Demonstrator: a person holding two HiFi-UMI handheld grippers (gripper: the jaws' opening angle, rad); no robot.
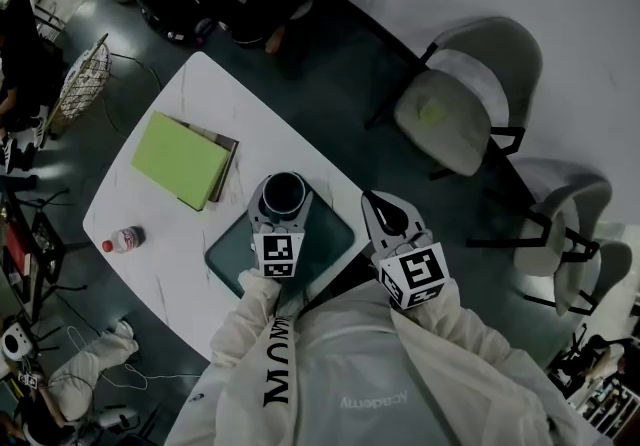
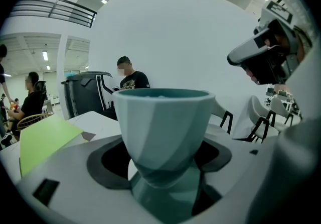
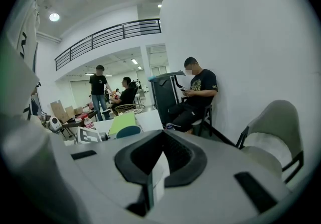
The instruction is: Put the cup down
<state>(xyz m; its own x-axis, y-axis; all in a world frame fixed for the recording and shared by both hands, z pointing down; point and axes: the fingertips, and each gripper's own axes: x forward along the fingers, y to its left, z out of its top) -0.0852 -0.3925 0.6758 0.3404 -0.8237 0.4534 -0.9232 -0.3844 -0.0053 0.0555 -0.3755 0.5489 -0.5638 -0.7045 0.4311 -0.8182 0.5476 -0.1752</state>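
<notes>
Over white table (image 1: 200, 84) and dark tray (image 1: 335, 234), left hand-held gripper (image 1: 283, 199) clasps cup (image 2: 163, 122)

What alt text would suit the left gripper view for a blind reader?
The left gripper holds a teal cup upright between its jaws. Behind are a white table with a green book, a person, and the right gripper at upper right.

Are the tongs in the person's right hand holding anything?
No, the right tongs are pressed shut with nothing between them in the right gripper view.
</notes>
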